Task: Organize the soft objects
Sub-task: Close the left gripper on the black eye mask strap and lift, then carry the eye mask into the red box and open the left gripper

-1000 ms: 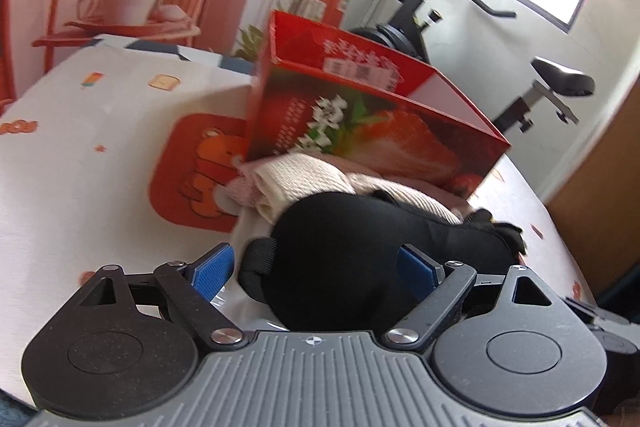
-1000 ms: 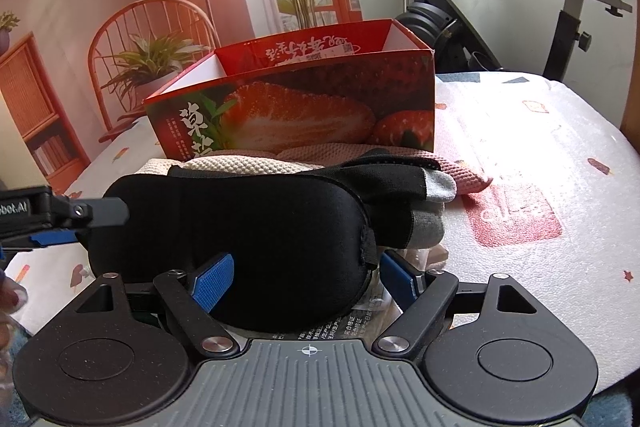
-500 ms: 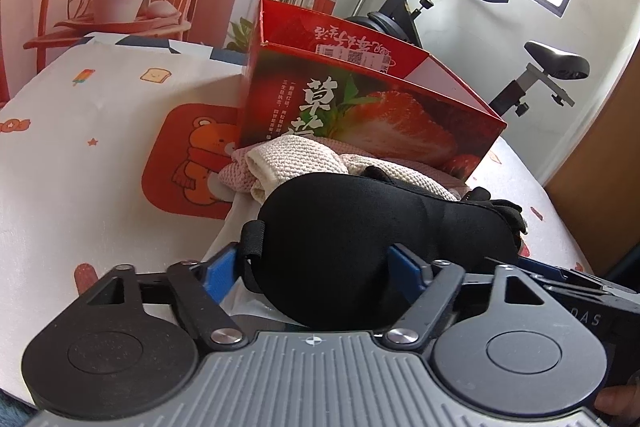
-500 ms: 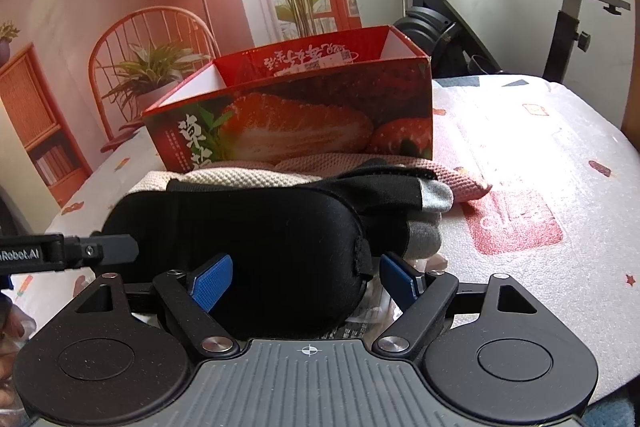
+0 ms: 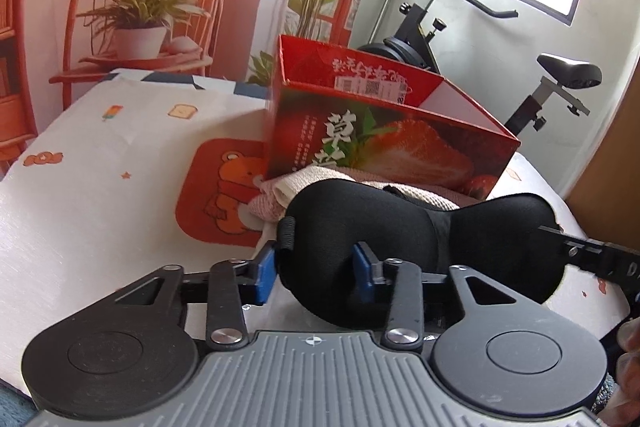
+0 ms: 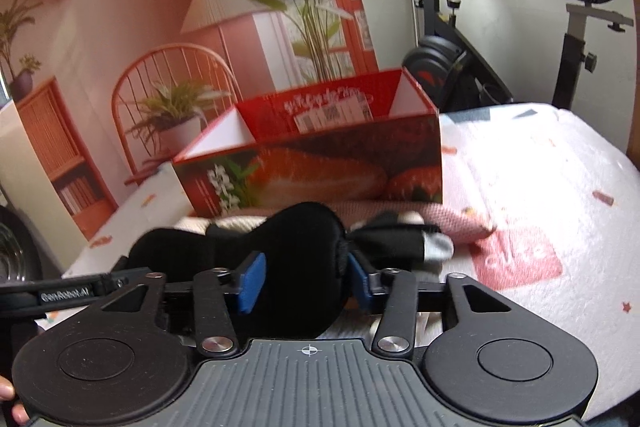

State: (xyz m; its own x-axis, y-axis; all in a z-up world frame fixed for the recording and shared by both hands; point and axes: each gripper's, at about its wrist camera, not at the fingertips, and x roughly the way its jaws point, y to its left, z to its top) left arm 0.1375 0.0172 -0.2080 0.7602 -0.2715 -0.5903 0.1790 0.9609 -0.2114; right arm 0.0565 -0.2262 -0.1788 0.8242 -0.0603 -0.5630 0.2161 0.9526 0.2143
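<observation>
A black padded eye mask (image 5: 408, 227) hangs between my two grippers, lifted off the pile. My left gripper (image 5: 316, 271) is shut on its left cup. My right gripper (image 6: 304, 279) is shut on its other cup (image 6: 300, 255). Behind it stands an open red strawberry box (image 5: 384, 139), also in the right wrist view (image 6: 320, 163). In front of the box lie a cream knit cloth (image 5: 292, 187), a pink knit cloth (image 6: 460, 223) and a black glove with grey fingertips (image 6: 404, 243).
The table carries a white cloth (image 5: 100, 195) with an orange bear print (image 5: 228, 187). An exercise bike (image 5: 480, 39) stands behind the table on the right. A backdrop with a chair and plant (image 5: 144, 15) is behind on the left.
Both grippers have closed on the eye mask and raised it off the pile. The mask now stretches between them, and the glove underneath shows.
</observation>
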